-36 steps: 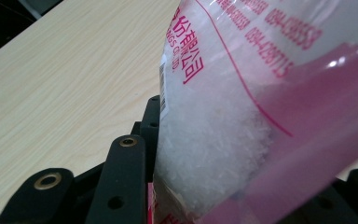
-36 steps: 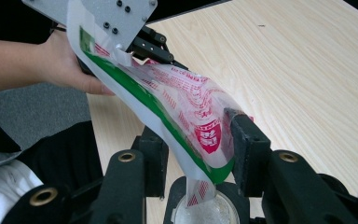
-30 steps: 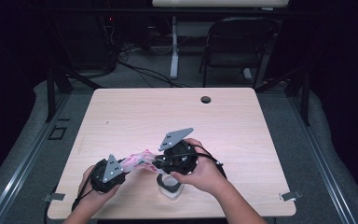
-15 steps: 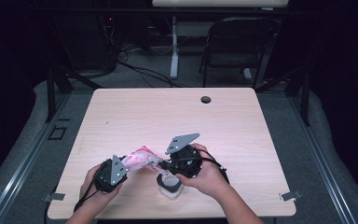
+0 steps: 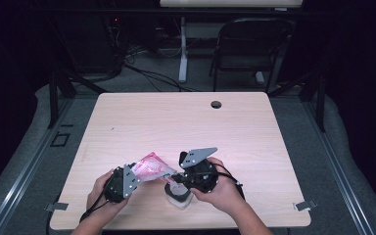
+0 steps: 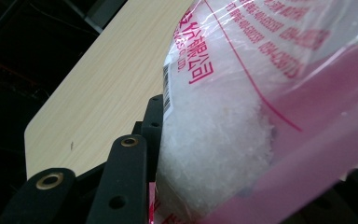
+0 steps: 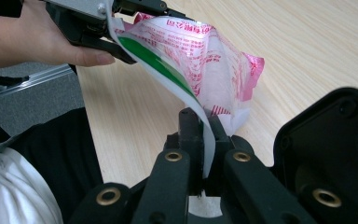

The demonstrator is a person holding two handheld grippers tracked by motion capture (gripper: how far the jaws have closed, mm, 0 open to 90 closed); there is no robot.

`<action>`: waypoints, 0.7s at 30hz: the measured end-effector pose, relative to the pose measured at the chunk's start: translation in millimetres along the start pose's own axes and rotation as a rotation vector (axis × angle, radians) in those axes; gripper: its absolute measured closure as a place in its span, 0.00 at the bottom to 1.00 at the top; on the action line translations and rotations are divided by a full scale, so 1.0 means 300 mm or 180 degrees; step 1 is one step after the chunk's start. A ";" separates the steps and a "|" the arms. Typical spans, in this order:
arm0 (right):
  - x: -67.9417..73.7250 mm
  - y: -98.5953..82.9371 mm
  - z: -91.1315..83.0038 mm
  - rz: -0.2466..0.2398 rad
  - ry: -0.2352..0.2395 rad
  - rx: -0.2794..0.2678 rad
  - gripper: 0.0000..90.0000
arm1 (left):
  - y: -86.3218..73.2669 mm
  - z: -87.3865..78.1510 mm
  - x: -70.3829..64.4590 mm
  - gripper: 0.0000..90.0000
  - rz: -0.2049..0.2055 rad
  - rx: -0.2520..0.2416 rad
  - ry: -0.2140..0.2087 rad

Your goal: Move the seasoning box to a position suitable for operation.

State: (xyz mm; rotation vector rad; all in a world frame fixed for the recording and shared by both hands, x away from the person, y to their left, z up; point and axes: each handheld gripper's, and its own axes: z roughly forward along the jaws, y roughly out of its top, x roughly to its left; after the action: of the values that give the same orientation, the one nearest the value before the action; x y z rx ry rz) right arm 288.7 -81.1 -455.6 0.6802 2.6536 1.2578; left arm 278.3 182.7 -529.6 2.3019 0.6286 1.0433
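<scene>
Pink-printed bag [image 5: 149, 168] of white crystals hangs pinched between left gripper [image 5: 127, 177] and right gripper [image 5: 177, 177] over a white container [image 5: 178, 196], likely needing tilting next to pour.

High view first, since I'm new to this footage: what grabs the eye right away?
A pink-printed bag of white crystals, stretched between the two hand-held grippers at the near edge of the table. The left hand-held gripper clamps one end and the right hand-held gripper pinches the other. Below sits a small white container.
</scene>
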 end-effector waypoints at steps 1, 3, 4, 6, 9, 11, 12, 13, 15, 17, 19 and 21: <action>-0.001 -0.005 -0.001 0.0009 0.0001 -0.0007 1.00 | 0.005 0.001 0.001 0.74 0.0009 0.0005 0.0006; 0.000 -0.013 -0.003 0.0027 -0.0006 -0.0029 1.00 | 0.013 0.002 0.002 0.74 0.0045 -0.0004 0.0019; -0.002 -0.017 -0.006 0.0042 -0.0002 -0.0032 1.00 | 0.015 0.004 0.001 0.74 0.0057 -0.0015 0.0031; -0.004 -0.025 -0.006 0.0072 0.0004 -0.0058 1.00 | 0.015 0.009 -0.005 0.74 0.0084 -0.0042 0.0095; -0.004 -0.035 0.001 0.0097 -0.0002 -0.0054 1.00 | 0.013 0.010 -0.012 0.74 0.0127 -0.0047 0.0174; -0.005 -0.038 0.005 0.0084 -0.0001 -0.0031 1.00 | 0.010 0.011 -0.016 0.74 0.0127 -0.0059 0.0211; -0.005 -0.038 0.006 0.0083 -0.0003 -0.0026 1.00 | 0.010 0.010 -0.017 0.74 0.0131 -0.0054 0.0219; -0.004 -0.039 0.007 0.0088 -0.0009 -0.0028 1.00 | 0.009 0.010 -0.017 0.74 0.0132 -0.0053 0.0219; -0.005 -0.041 0.010 0.0094 -0.0005 -0.0033 1.00 | 0.008 0.008 -0.018 0.74 0.0169 -0.0050 0.0250; -0.005 -0.043 0.011 0.0099 -0.0005 -0.0029 1.00 | 0.009 0.004 -0.017 0.74 0.0210 -0.0048 0.0272; -0.005 -0.044 0.012 0.0108 0.0009 -0.0040 1.00 | 0.010 -0.001 -0.017 0.74 0.0252 -0.0054 0.0306; -0.005 -0.043 0.011 0.0125 0.0026 -0.0034 1.00 | 0.011 -0.005 -0.016 0.74 0.0268 -0.0065 0.0331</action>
State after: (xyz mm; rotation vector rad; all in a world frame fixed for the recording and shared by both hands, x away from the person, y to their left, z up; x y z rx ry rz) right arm 286.7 -86.5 -467.5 0.7305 2.6505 1.2865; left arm 274.8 177.7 -529.2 2.2853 0.5629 1.2094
